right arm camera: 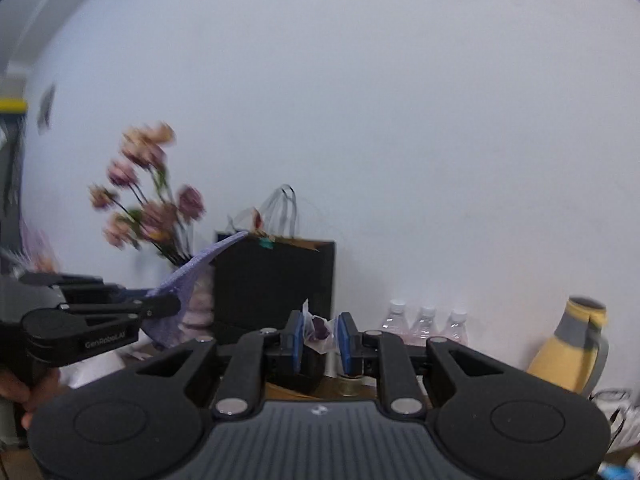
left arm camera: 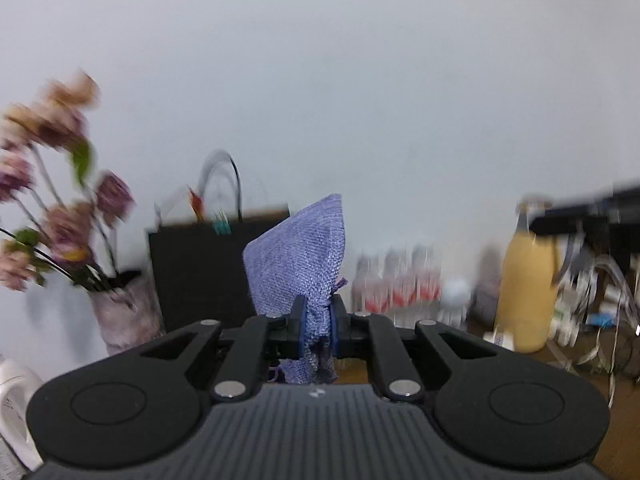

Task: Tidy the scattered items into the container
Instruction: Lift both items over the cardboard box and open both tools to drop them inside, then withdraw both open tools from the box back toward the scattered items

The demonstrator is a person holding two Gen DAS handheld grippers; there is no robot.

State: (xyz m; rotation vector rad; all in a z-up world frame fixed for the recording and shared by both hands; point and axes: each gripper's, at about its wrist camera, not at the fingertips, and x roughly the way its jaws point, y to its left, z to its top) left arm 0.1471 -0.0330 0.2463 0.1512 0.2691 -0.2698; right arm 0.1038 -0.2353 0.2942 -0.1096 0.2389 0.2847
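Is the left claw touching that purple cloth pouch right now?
Touching. In the left wrist view, the left claw is shut on the purple cloth pouch, its blue pads pinching the fabric from both sides.

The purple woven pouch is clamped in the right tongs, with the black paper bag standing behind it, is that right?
Wrong tongs. The purple woven pouch is clamped in the left tongs, as the left wrist view shows. The black paper bag does stand behind it.

Wooden table (left arm camera: 568, 364) with yellow jug (left arm camera: 524, 292), bottles (left arm camera: 394, 284)
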